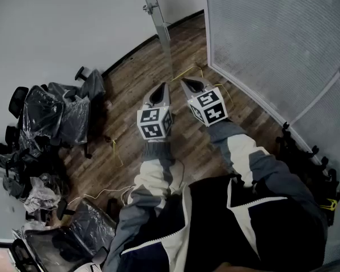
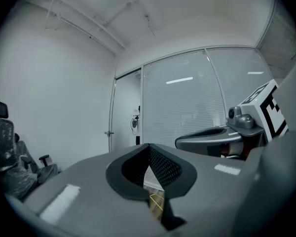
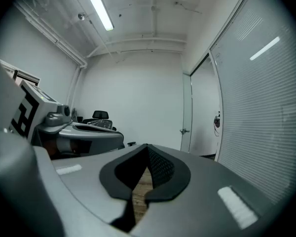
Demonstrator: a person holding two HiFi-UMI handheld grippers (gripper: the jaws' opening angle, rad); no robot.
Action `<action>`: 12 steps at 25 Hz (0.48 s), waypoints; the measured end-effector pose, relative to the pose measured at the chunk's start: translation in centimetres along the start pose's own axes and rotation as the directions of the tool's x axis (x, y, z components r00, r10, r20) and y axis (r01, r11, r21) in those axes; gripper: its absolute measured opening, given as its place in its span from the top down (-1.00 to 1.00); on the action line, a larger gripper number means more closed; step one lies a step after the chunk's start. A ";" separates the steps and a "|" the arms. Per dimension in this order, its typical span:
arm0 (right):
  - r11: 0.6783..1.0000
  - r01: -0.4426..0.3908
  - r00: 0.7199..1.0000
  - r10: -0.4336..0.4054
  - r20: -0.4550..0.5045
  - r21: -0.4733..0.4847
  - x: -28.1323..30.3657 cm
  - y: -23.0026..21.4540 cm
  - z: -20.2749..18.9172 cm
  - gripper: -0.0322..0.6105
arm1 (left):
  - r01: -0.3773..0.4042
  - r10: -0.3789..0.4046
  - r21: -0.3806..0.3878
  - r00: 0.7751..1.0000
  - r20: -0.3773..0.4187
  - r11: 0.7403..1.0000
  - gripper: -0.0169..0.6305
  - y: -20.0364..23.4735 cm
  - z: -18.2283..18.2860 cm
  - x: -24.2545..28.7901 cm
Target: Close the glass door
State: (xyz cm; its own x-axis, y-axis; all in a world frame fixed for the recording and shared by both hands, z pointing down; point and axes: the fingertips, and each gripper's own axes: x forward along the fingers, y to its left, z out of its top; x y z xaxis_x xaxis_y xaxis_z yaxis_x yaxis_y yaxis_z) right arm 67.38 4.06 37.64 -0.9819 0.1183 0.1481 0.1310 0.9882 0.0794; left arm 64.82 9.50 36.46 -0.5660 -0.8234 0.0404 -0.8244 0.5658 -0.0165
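Observation:
The glass door (image 1: 160,27) stands open at the far end of the room, its metal handle (image 1: 150,7) on the near edge. It also shows as a tall pane (image 2: 112,112) in the left gripper view and as a pane (image 3: 186,112) with its handle (image 3: 185,131) in the right gripper view. My left gripper (image 1: 160,89) and right gripper (image 1: 191,85) are held side by side above the wood floor, pointing toward the door and well short of it. Both are shut with nothing between the jaws. The left gripper's tips (image 2: 149,148) and the right gripper's tips (image 3: 147,148) meet.
A frosted glass wall (image 1: 272,44) runs along the right. Office chairs wrapped in plastic (image 1: 62,115) crowd the left side, with more chair parts (image 1: 306,152) by the right wall. A yellow cable (image 1: 192,69) lies on the floor near the doorway.

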 end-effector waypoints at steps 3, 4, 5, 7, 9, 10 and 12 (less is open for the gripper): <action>1.000 -0.003 1.000 0.003 0.002 0.000 0.1 0.4 0.2 0.90 | 0.000 0.000 -0.005 1.000 -0.002 1.000 0.94 0.2 0.4 -0.4; 1.000 -0.004 1.000 0.004 0.002 -0.001 0.2 0.5 0.2 0.90 | -0.003 0.003 -0.002 1.000 0.001 1.000 0.94 0.5 0.3 -0.4; 1.000 -0.004 1.000 0.004 0.003 -0.003 0.3 0.6 0.3 0.90 | -0.005 0.005 0.001 1.000 0.005 1.000 0.94 0.7 0.3 -0.4; 1.000 -0.005 1.000 0.005 0.003 -0.007 0.5 0.7 0.4 0.90 | -0.009 0.009 0.002 1.000 0.013 1.000 0.93 1.1 0.4 -0.3; 1.000 -0.012 1.000 0.012 0.006 -0.008 0.7 0.9 0.4 0.90 | -0.013 0.013 -0.001 1.000 0.022 1.000 0.94 1.3 0.5 -0.4; 1.000 -0.021 1.000 0.021 0.012 -0.004 0.8 1.1 0.5 0.90 | -0.014 0.014 -0.003 1.000 0.026 1.000 0.94 1.4 0.6 -0.5; 0.999 -0.036 0.999 0.035 0.029 0.003 0.9 1.4 0.8 0.89 | -0.012 0.012 -0.005 0.999 0.033 1.000 0.94 1.5 0.7 -0.6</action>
State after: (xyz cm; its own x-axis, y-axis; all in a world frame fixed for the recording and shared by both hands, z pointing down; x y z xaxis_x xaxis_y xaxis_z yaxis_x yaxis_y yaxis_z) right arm 66.58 5.67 37.05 -0.9802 0.1560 0.1221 0.1654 0.9837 0.0711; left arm 63.90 10.86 35.71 -0.5761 -0.8173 0.0069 -0.8174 0.5760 -0.0119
